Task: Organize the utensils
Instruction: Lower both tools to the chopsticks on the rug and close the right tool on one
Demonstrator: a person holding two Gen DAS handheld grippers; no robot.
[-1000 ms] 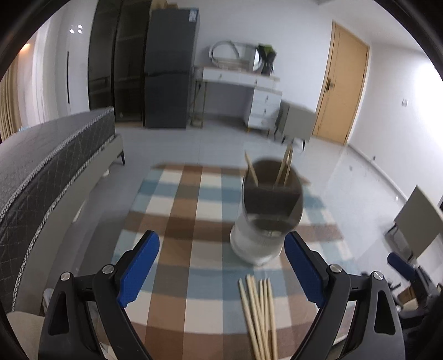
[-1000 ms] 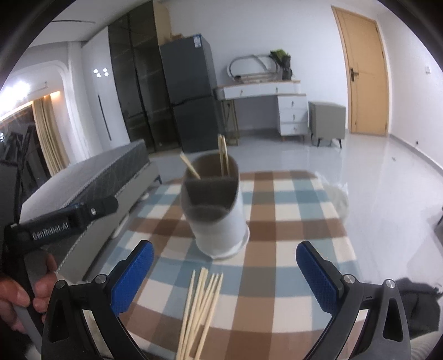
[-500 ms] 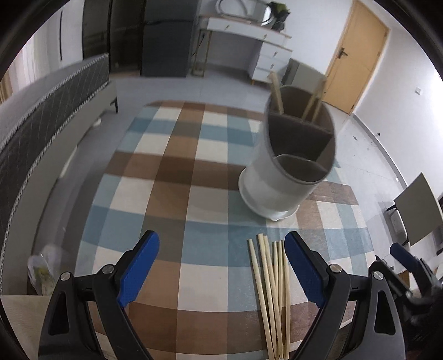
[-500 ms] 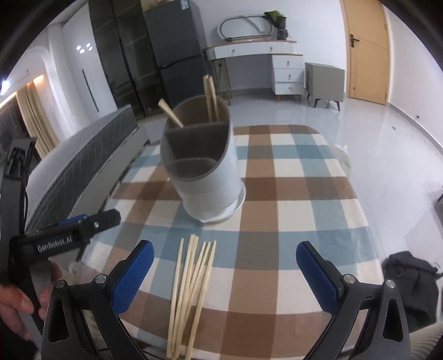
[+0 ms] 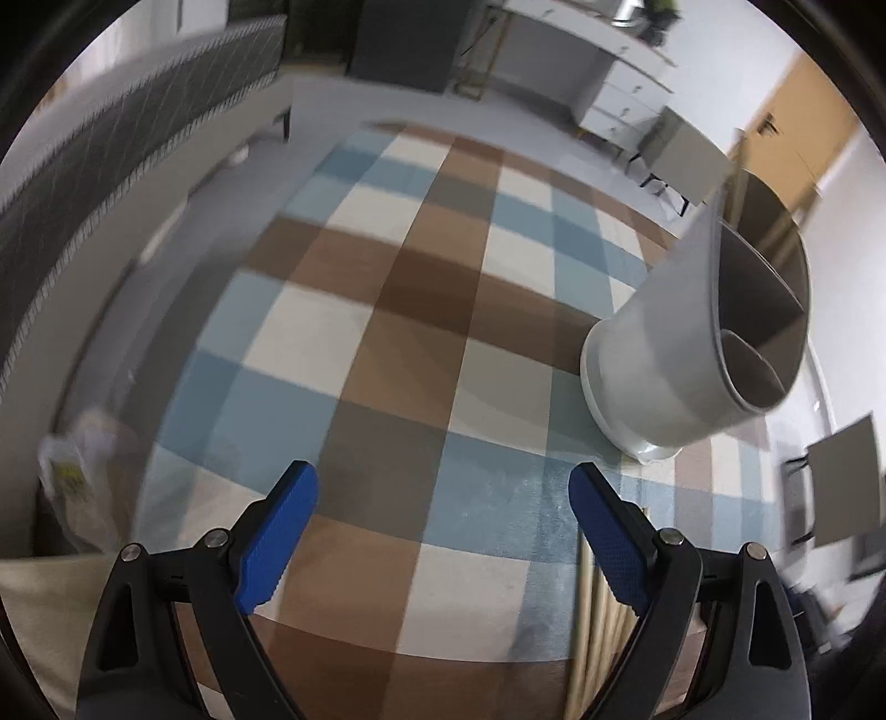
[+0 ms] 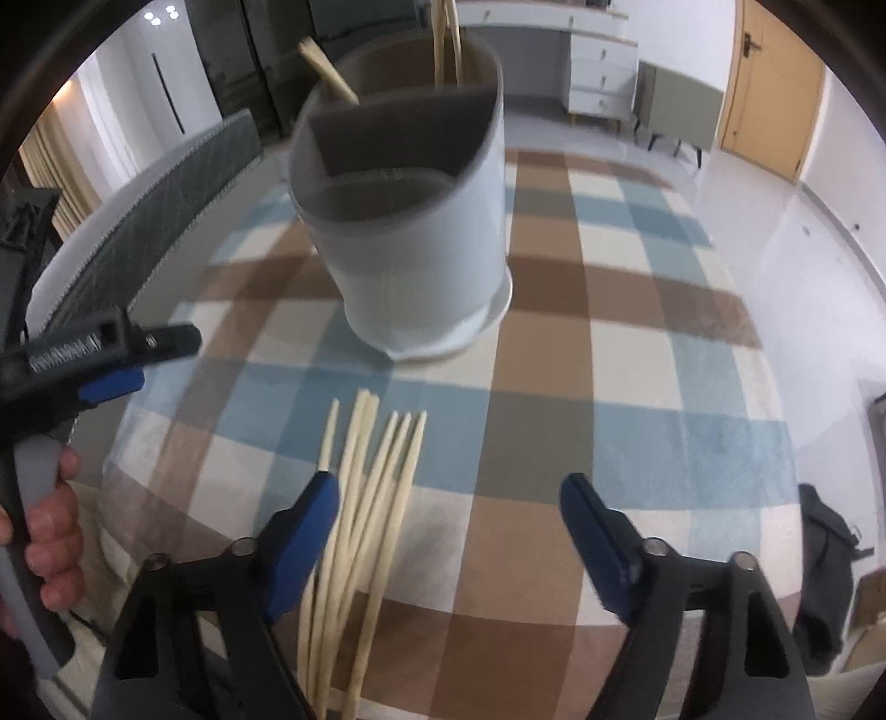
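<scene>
A grey-white divided utensil holder (image 6: pixel 412 221) stands on the checked tablecloth (image 6: pixel 554 354) with a few chopsticks (image 6: pixel 443 39) upright in its back compartment. It also shows in the left wrist view (image 5: pixel 692 343) at the right. Several loose wooden chopsticks (image 6: pixel 365 498) lie in a bundle on the cloth, in front of the holder; their ends show in the left wrist view (image 5: pixel 601 620). My right gripper (image 6: pixel 448 509) is open and empty, just above the bundle, its left finger over it. My left gripper (image 5: pixel 443 509) is open and empty, left of the bundle; it also shows in the right wrist view (image 6: pixel 111 382).
The table's front edge is near both grippers. A grey bed (image 5: pixel 111 127) lies to the left, a dark fridge (image 5: pixel 404 39) and white dresser (image 6: pixel 581 61) stand at the back, a wooden door (image 6: pixel 769 83) at the back right. A bag (image 5: pixel 77 482) lies on the floor, left.
Both grippers have dropped lower and closer to the table. The left gripper has swung left, so the holder now sits at its right edge. The right gripper has closed in on the chopstick bundle.
</scene>
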